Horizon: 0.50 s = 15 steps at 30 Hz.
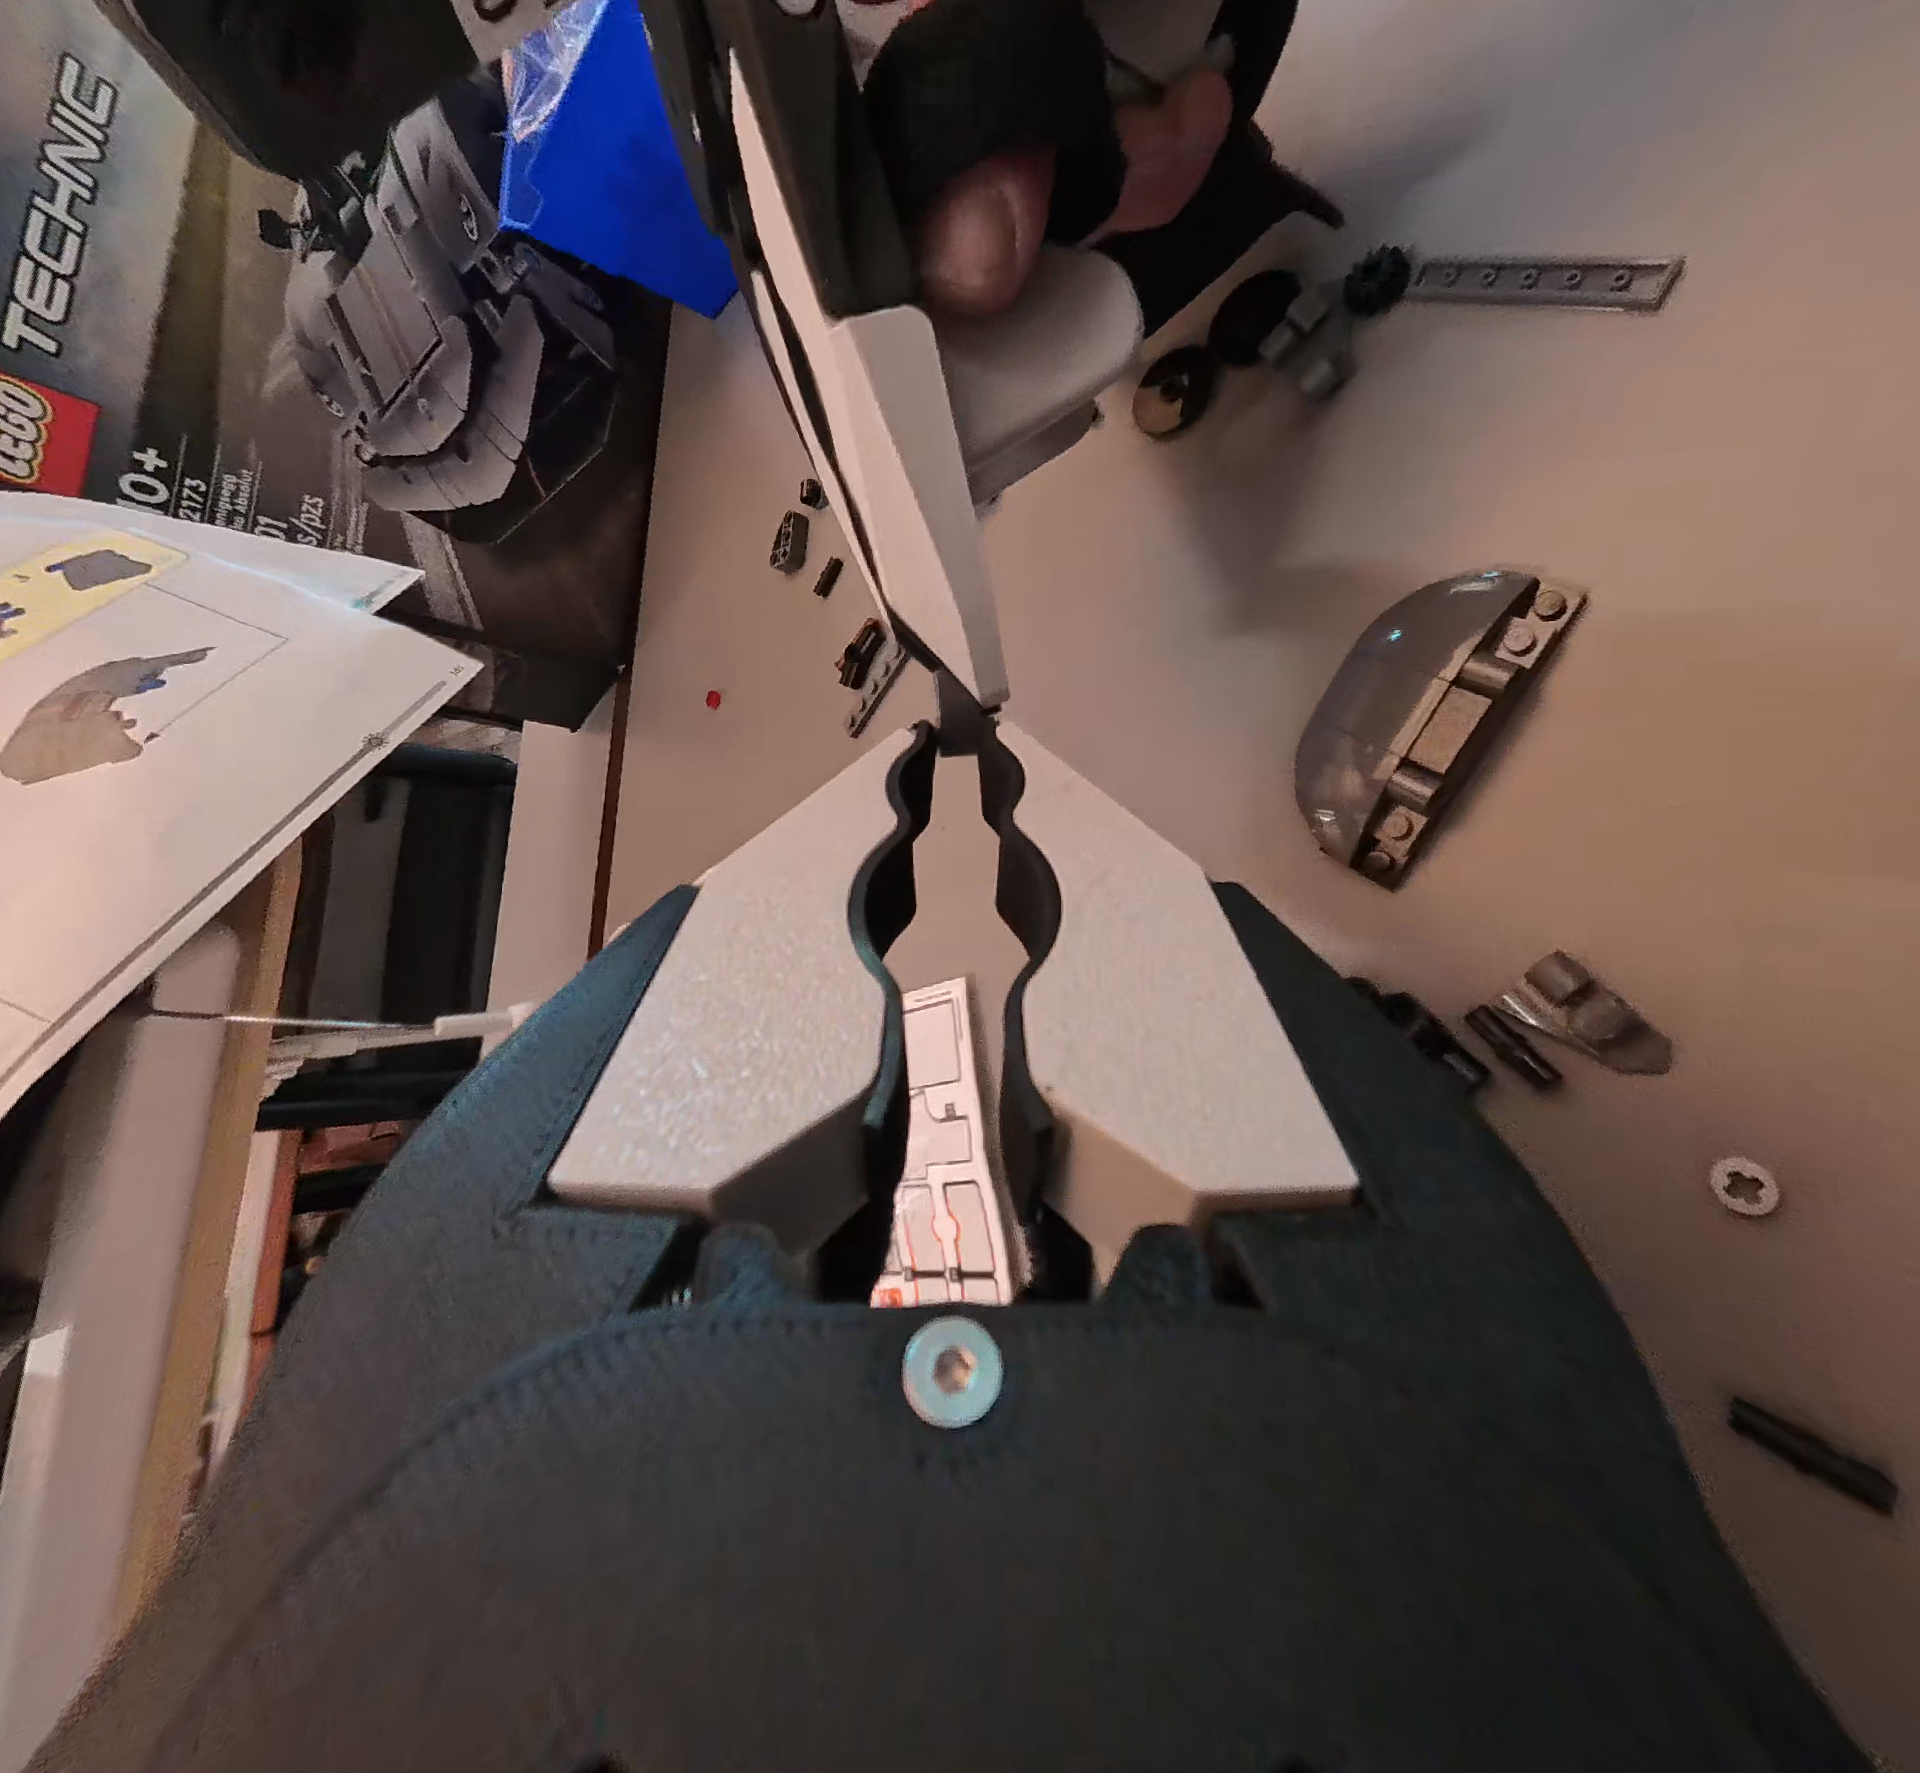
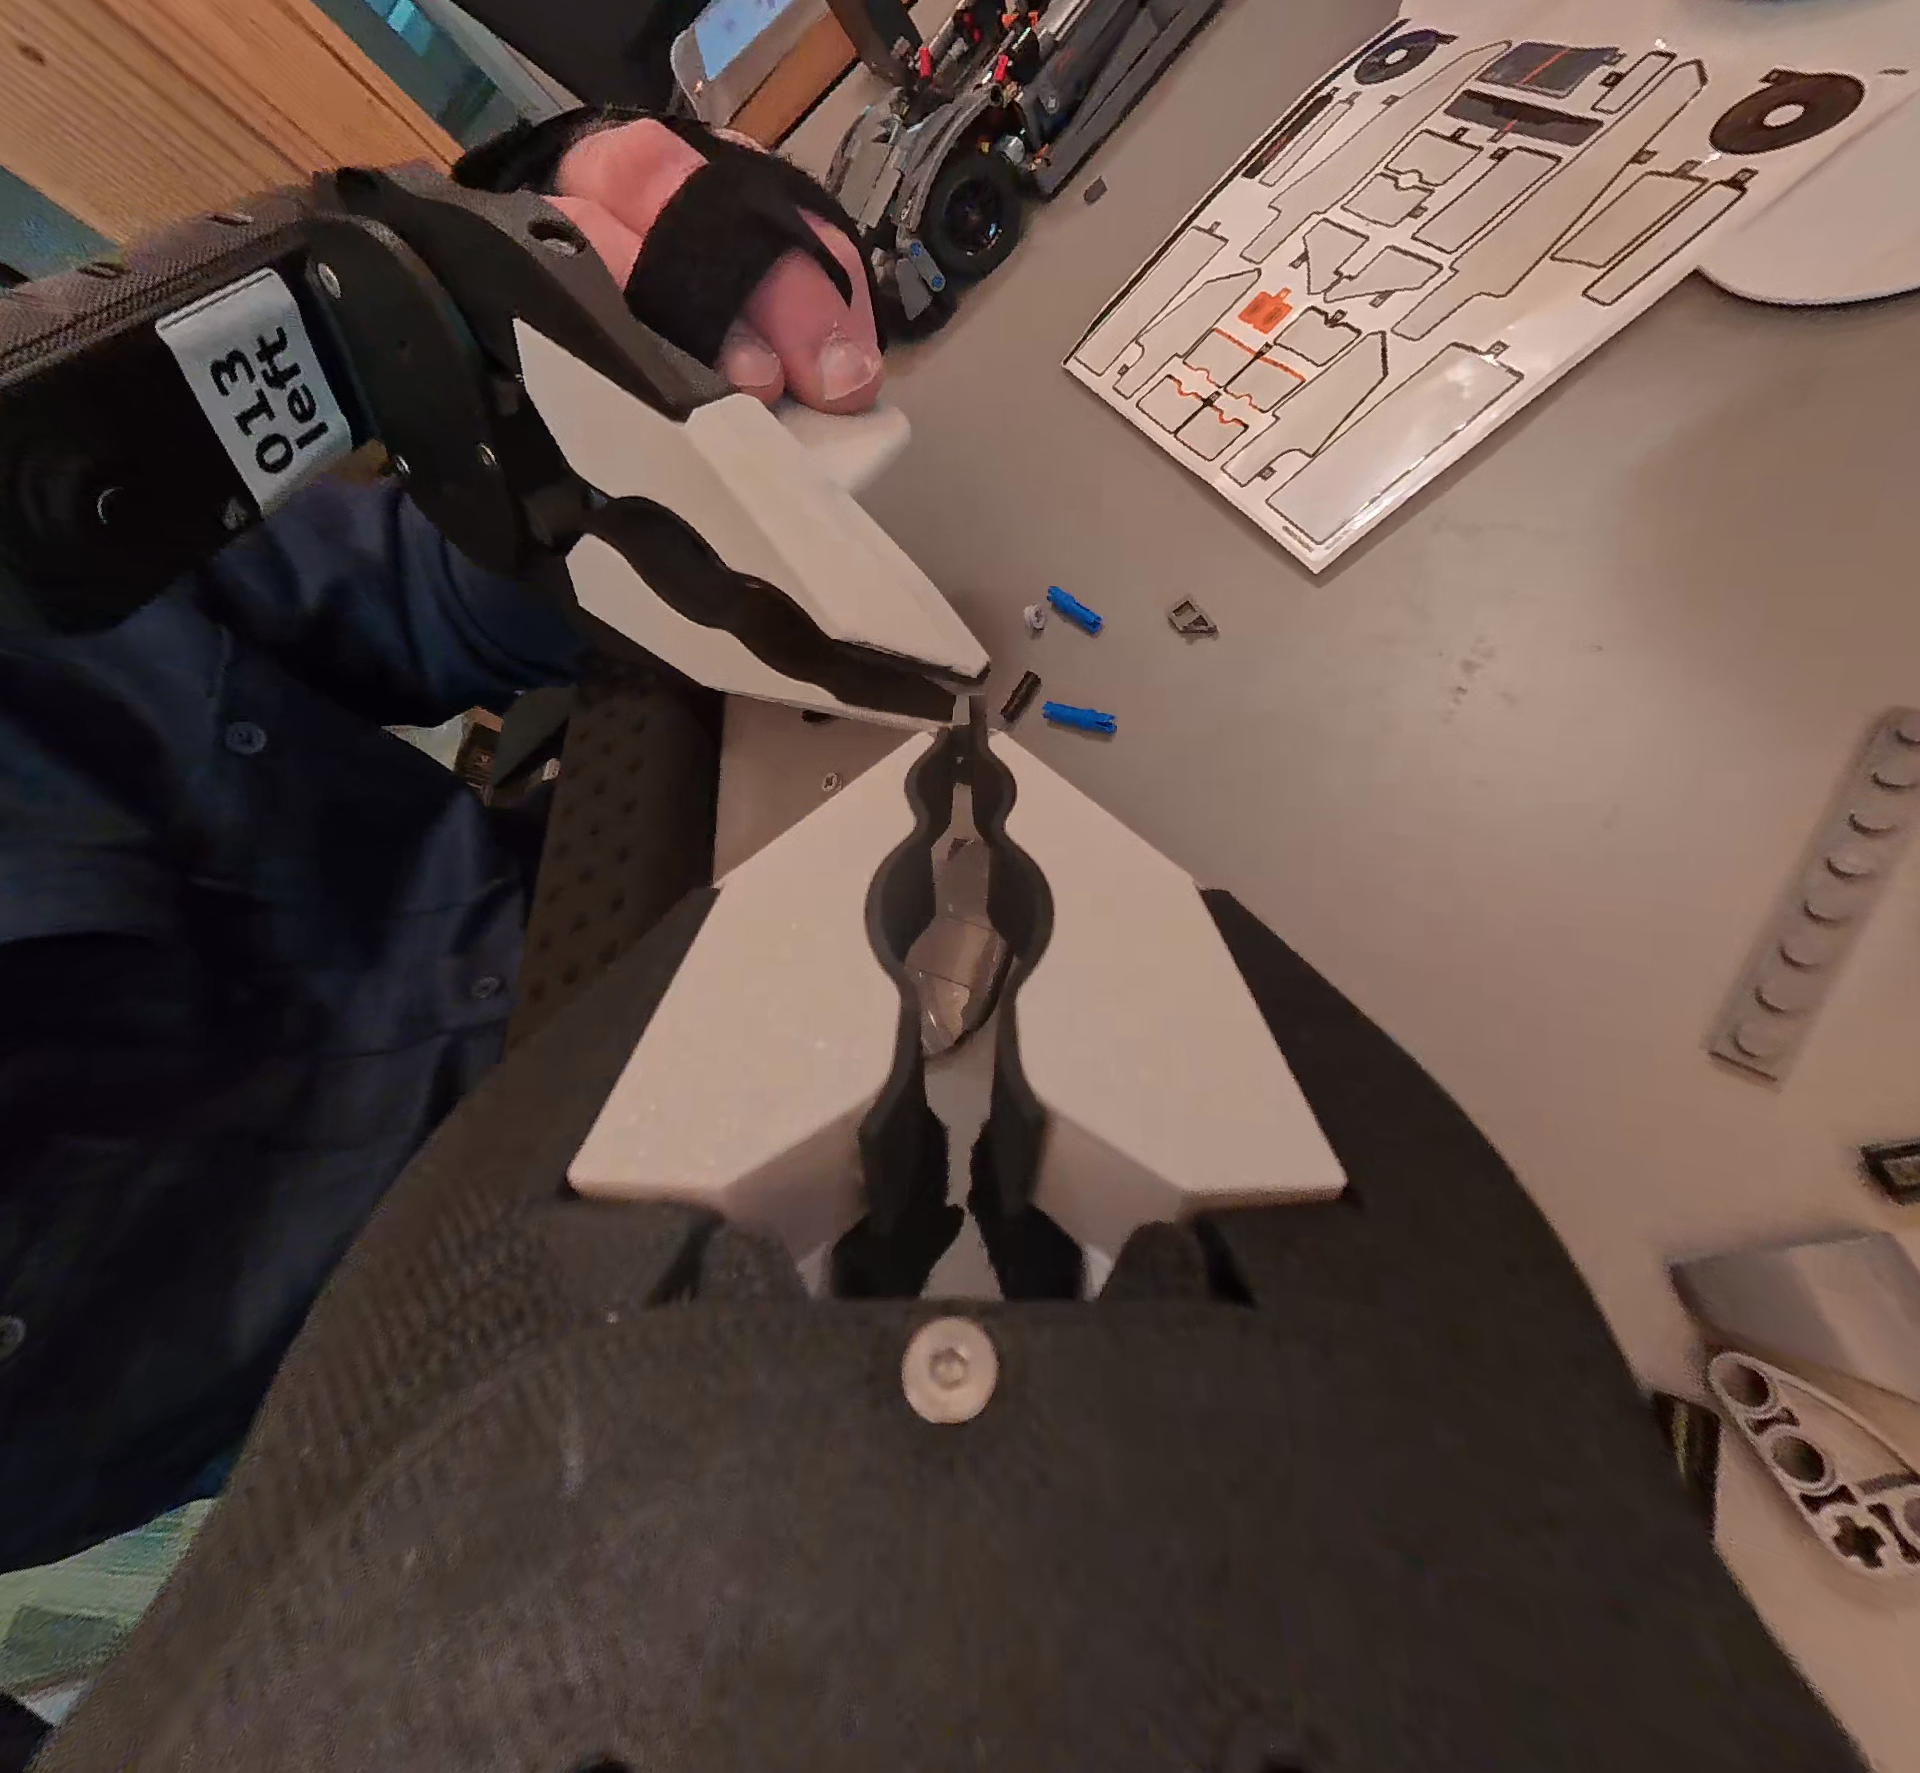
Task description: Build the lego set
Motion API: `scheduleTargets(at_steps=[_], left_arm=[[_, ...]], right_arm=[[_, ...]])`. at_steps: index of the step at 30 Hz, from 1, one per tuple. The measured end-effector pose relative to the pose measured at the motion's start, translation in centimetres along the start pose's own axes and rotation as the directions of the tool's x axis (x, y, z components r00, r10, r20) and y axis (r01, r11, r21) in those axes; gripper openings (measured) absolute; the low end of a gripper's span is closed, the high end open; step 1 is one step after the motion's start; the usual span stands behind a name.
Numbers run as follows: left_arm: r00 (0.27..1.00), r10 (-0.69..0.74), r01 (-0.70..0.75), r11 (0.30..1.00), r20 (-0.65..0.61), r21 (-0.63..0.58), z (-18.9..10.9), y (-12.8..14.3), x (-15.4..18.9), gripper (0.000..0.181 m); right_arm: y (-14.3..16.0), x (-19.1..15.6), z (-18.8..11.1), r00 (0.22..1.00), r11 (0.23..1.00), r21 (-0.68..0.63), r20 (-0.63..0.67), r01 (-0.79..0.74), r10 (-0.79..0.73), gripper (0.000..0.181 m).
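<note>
Both grippers tip to tip over the table (image 2: 1558, 684).
We've got left gripper (image 1: 958, 734) and right gripper (image 2: 961, 721) narrow, pinching one small dark piece (image 1: 961, 721); sticker sheet (image 2: 1434, 269) near far edge.

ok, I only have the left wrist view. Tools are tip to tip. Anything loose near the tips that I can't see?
Observer: Yes. The right wrist view shows two blue pins lying on the table just beyond the tips.
Operator: And the sticker sheet, I only get a sliver between my fingers.
Observer: The sticker sheet is one large sheet lying on the table, farther out than the pins.
Operator: Where's the main build?
Observer: A partly built grey car stands at the far side of the table, behind the hand holding the left tool.
</note>
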<state>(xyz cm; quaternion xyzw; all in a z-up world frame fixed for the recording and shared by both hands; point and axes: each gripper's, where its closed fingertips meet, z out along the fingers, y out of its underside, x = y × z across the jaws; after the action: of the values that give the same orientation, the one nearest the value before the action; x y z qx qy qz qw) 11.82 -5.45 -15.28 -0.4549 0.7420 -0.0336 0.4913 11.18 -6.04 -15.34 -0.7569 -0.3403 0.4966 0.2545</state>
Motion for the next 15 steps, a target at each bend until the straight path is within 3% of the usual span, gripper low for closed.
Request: scheduleTargets(at_steps=[15], left_arm=[[0.996,0.081,-0.08,0.996,0.032,-0.033,0.24,-0.04,0.14,0.005]], right_arm=[[0.28,0.16,0.02,0.996,0.997,0.001,0.04,-0.079,0.079,0.001]])
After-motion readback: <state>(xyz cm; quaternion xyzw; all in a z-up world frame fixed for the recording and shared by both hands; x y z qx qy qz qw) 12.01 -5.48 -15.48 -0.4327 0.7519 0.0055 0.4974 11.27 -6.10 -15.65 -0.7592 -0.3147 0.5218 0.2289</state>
